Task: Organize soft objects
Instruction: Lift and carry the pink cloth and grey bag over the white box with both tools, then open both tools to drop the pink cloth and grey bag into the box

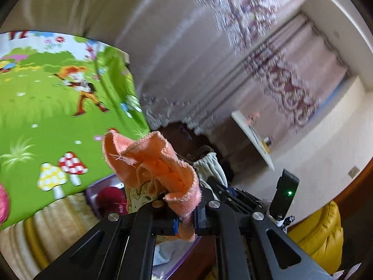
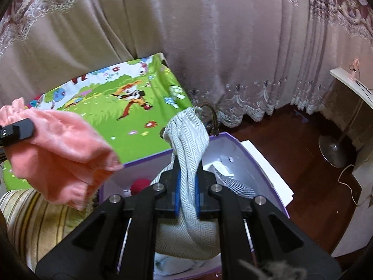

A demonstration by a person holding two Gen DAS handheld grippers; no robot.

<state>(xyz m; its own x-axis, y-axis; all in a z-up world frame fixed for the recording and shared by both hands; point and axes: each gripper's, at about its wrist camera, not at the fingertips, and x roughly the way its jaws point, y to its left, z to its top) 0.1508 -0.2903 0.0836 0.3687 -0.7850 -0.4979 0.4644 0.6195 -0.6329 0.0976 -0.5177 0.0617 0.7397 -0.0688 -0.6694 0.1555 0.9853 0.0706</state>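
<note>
Both wrist fisheyes look steeply down along their fingers, close over the purple box [image 2: 254,163], sharing the cartoon sheet [image 1: 58,116].

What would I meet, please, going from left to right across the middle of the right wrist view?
Orange cloth held by the left gripper → green cartoon mat → grey herringbone cloth in the right gripper → purple box → round lamp base.
</note>
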